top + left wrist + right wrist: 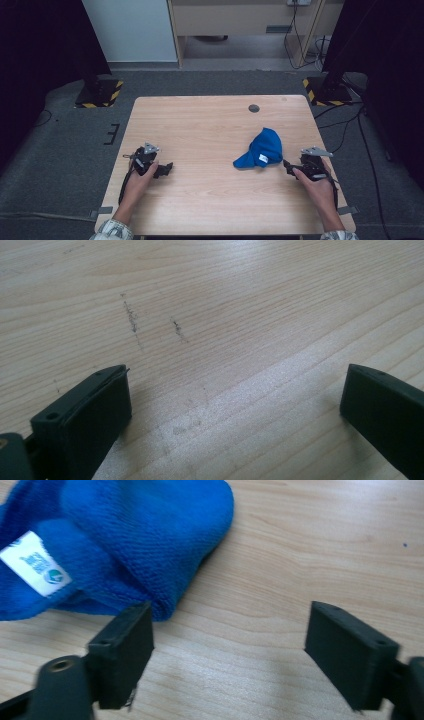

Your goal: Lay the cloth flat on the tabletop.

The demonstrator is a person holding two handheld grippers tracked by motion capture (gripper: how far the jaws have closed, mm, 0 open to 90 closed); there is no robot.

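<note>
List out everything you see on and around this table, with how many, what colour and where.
Cloth: one, blue with a white label, crumpled on the table's right half.
Table: one, light wood, centre.
Round hole cover: one, dark grey, far edge of the table.
Stand bases: two, black with yellow stripes, on the floor at the far corners.
Carpet: grey, around the table.
Cabinet: one, beige, at the back.
Left gripper: one, black, near left, fingers open over bare wood.
Right gripper: one, black, near right, fingers open beside the cloth.
</note>
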